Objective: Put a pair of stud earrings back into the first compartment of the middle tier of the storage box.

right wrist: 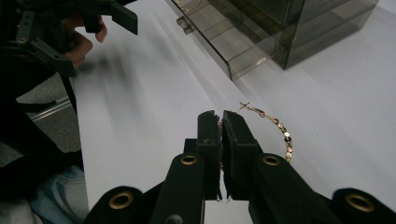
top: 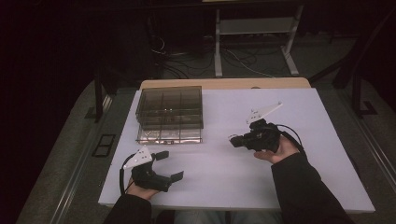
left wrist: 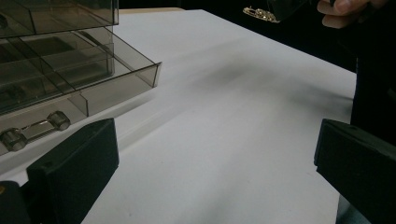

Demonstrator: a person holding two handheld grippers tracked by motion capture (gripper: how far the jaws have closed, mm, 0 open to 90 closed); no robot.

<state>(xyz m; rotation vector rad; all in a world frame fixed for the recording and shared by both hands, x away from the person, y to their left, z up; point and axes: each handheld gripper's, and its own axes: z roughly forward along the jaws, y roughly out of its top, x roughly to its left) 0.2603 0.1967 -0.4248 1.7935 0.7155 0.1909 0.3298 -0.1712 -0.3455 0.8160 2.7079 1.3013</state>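
Looking down from the high view: white worktop [top: 224, 177], smoked clear drawer organiser [top: 171, 108] at the far left, its bottom drawer [top: 169, 135] pulled out toward the person. Left gripper [top: 169, 166] sits near the front edge, fingers spread wide with nothing between them. Right gripper [top: 232, 140] is held above the middle of the worktop, pointing toward the organiser.

Left gripper view: both black fingers [left wrist: 74, 172] stand far apart over bare worktop; the open drawer lies just beyond (a clear handle on its front). Gold chain [left wrist: 259, 13] dangles at the top edge, under the other hand.

Right gripper view: fingers [right wrist: 208, 140] are pressed together, pinching a gold bracelet [right wrist: 279, 128] of small discs, which loops out to their right, above the worktop and well short of the drawer.
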